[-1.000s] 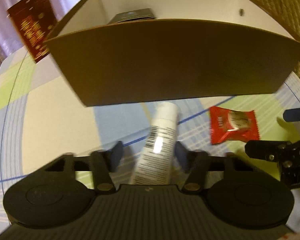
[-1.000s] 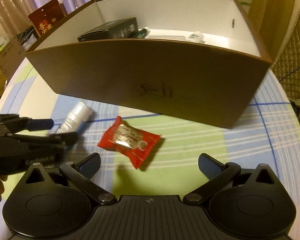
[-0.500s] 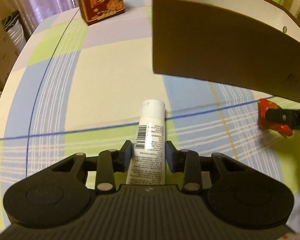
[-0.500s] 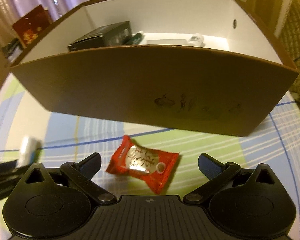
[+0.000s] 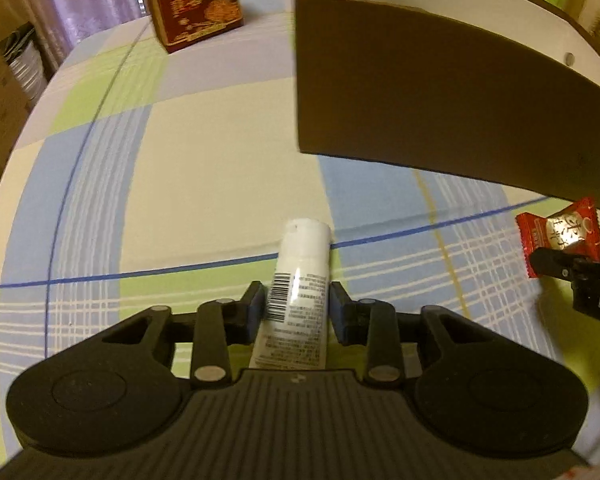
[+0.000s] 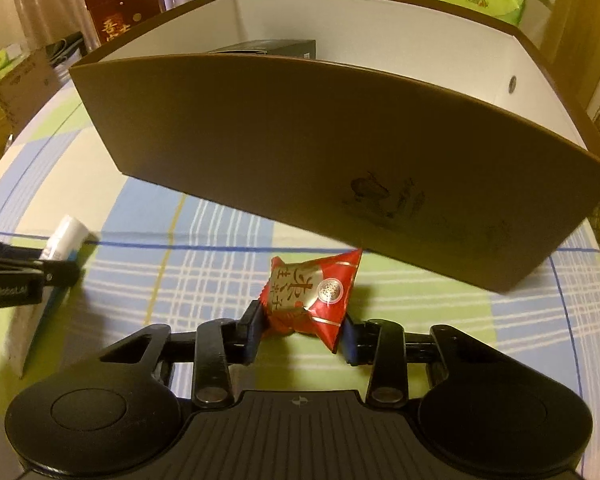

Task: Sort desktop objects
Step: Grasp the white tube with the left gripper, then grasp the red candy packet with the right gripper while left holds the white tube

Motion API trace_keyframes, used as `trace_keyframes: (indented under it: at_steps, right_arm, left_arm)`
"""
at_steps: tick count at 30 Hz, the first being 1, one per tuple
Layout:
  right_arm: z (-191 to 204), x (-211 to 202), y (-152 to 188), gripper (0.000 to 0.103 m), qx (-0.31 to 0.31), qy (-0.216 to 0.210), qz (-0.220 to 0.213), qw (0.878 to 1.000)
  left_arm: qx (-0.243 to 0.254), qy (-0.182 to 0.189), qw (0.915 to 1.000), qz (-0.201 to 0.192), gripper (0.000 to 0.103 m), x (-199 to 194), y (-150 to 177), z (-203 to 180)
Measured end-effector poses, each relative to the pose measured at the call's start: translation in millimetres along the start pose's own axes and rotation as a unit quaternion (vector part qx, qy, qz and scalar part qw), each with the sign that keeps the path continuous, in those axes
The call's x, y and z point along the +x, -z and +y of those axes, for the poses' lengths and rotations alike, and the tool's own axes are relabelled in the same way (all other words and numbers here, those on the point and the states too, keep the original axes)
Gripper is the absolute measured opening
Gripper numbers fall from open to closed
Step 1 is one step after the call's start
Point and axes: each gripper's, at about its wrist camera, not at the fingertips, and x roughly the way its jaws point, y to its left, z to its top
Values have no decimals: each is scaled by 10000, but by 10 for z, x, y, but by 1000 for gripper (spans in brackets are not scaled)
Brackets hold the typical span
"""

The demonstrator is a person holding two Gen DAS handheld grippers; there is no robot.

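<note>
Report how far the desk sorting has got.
Done: a black box already lies inside the brown bin. In hand: the left gripper is shut on the white tube; the right gripper on the red candy packet. Left: both must go into the bin.

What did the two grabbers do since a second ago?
The left gripper closed on the white tube. The right gripper moved up to the red candy packet and closed on it. The brown box stayed put, black box still inside.
</note>
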Motion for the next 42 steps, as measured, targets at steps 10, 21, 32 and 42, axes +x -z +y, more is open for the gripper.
trace_keyframes:
  at_steps: [10,21,32,42]
  right_arm:
    - [-209,-221,202,26,305,-380,297,9984]
    - [-354,-491,430,68,705,-612,637,9936]
    - [-378,-642,533,86,-1898,-795,84,9786]
    - [-258,-382,468,42,-2692,-1132,277,9560]
  left_arm:
    - [512,465,9976,23,28,-120,232,-381]
    - [704,670,9950,211,28,-248,446,-547]
    - [469,706,9959,311,28,-298,492,-467]
    - [393,661,9964,351,30,-327,516,-447]
